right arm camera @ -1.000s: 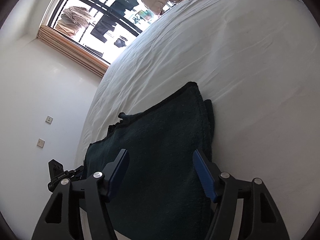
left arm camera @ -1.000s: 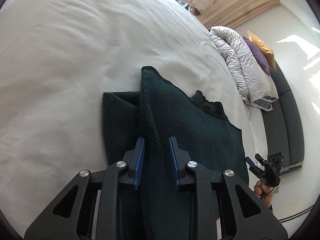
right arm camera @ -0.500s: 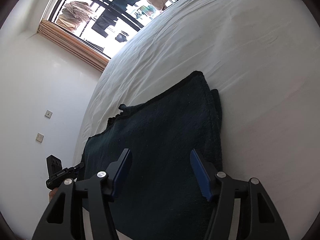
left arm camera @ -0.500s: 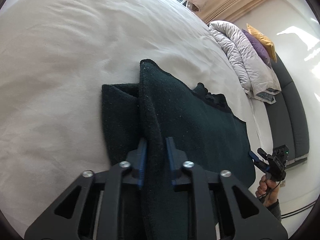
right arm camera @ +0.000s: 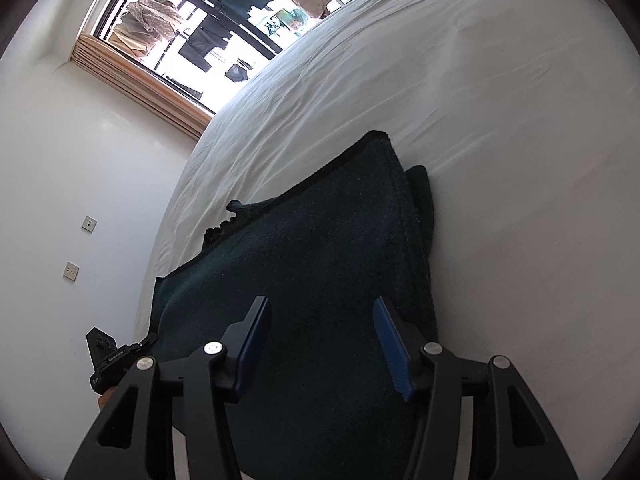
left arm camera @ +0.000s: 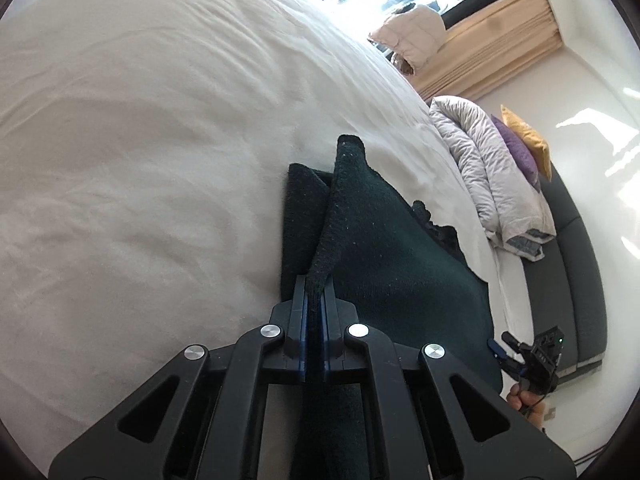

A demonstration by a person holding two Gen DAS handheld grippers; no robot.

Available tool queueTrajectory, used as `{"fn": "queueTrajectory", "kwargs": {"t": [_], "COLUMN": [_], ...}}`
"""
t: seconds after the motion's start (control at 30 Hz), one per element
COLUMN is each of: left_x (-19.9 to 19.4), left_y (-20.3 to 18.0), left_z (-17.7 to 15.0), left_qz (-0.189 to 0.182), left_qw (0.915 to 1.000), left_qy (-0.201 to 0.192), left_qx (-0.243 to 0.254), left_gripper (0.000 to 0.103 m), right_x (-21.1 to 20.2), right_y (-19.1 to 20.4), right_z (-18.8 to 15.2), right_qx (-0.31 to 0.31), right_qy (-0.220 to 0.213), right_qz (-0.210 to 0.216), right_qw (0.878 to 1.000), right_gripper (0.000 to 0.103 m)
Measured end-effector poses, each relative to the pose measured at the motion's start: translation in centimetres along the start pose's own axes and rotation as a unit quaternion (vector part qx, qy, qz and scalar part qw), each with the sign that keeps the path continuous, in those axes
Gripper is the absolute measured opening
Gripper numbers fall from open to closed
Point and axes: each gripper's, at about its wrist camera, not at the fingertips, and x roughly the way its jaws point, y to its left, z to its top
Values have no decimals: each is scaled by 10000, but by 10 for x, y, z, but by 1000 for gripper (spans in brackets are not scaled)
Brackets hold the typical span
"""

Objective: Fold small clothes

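A dark green knitted garment [left arm camera: 384,252] lies partly folded on the white bed [left arm camera: 140,160]. My left gripper [left arm camera: 315,284] is shut on a raised fold at the garment's edge and lifts it off the lower layer. In the right wrist view the same garment [right arm camera: 320,248] spreads under my right gripper [right arm camera: 320,316], which is open and empty just above the cloth. The right gripper also shows small in the left wrist view [left arm camera: 520,356], at the garment's far side. The left gripper shows at the lower left of the right wrist view [right arm camera: 116,356].
A grey quilt [left arm camera: 492,168] with purple and yellow cushions [left arm camera: 524,144] lies at the bed's head by a dark headboard [left arm camera: 568,264]. A window [right arm camera: 208,28] with a beige blind and hanging laundry is beyond the bed. White wall with sockets [right arm camera: 80,248] is at the left.
My left gripper has closed fully on the garment's fold and lifted it. My right gripper has stayed open and drawn back slightly over the cloth.
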Motion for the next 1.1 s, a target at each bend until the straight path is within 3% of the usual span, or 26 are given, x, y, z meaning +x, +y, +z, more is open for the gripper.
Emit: {"fn": "queueTrajectory", "kwargs": {"t": [0.27,0.63,0.7,0.77,0.83,1.1], "left_x": [1,5,4,2,-3,2], "left_y": [11,4,0,0,3,11], "left_z": [-12,-13,-17,-20,-24,-23], "left_qz": [-418,-251,-135,-101,-125,-214], "left_qw": [9982,9992,9989,9987,9983,9980], "left_qy": [-318,-305,-416,-479,-561,-560], "left_qx": [-280,5,140,147,52,-183], "left_gripper": [4,5,4,4,4,5], "right_x": [-21,9,11,12,13,23], "right_y": [-19,-19,-16,-12,-11,-12], "right_z": [10,23,24,24,25,27], "right_qx": [197,190,89,-44,-104,-238], "right_qy": [-315,-75,-83,-90,-95,-133], "right_qz": [1,-180,-255,-421,-556,-918], "right_qw": [9993,9996,9996,9991,9984,9954], "right_gripper": [57,59,53,29,18,13]}}
